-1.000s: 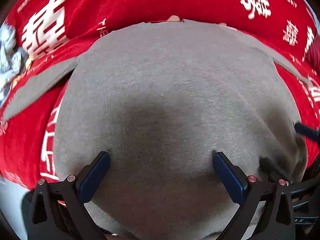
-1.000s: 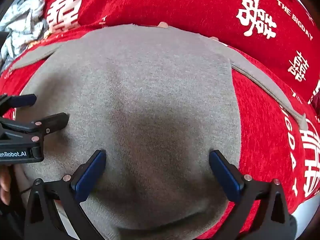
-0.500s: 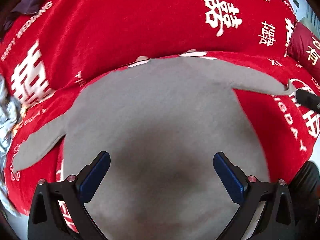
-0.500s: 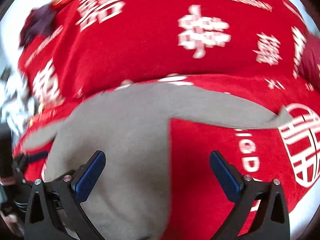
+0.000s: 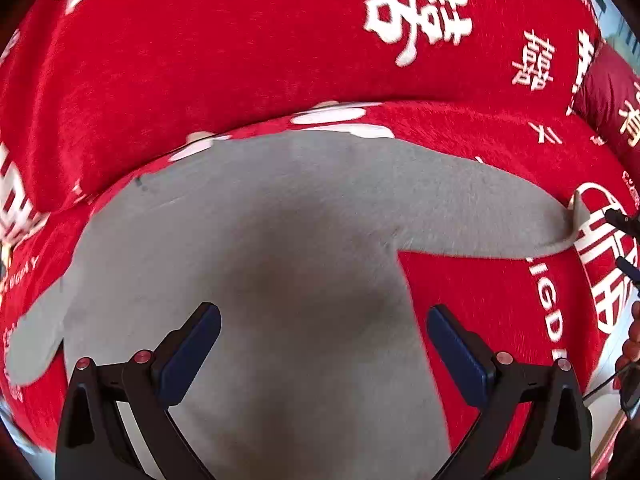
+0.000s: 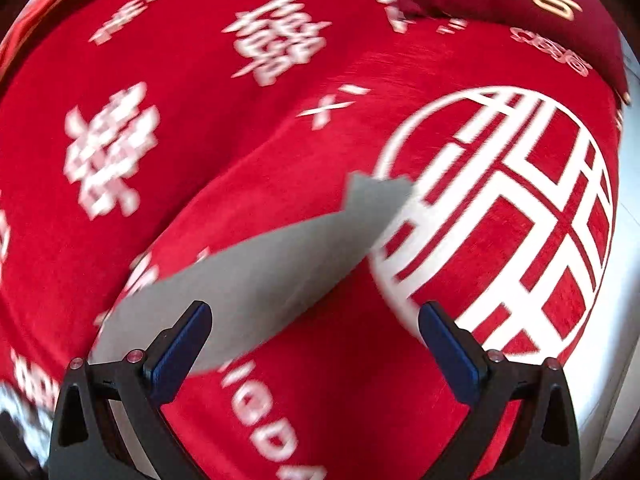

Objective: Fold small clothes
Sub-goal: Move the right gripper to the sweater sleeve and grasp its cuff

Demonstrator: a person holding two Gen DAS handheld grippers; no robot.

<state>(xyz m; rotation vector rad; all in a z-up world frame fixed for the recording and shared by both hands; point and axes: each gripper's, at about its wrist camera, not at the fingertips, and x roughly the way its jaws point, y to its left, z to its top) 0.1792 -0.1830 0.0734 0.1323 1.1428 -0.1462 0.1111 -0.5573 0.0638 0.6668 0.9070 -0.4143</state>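
Left wrist view: a grey long-sleeved top [image 5: 280, 248] lies spread flat on a red cover [image 5: 200, 60] printed with white characters, its body under the camera and one sleeve [image 5: 480, 216] reaching out toward the cover's right edge. The left gripper [image 5: 322, 356] hangs over the body with its blue-padded fingers [image 5: 188, 352] spread wide and nothing between them.

Right wrist view, blurred: the right gripper [image 6: 316, 348] is over the sleeve [image 6: 280, 264], near its cuff [image 6: 376, 196], which lies beside a white circular emblem [image 6: 500, 200] on the cover [image 6: 180, 168]. Its fingers [image 6: 180, 348] stand wide apart, gripping nothing.
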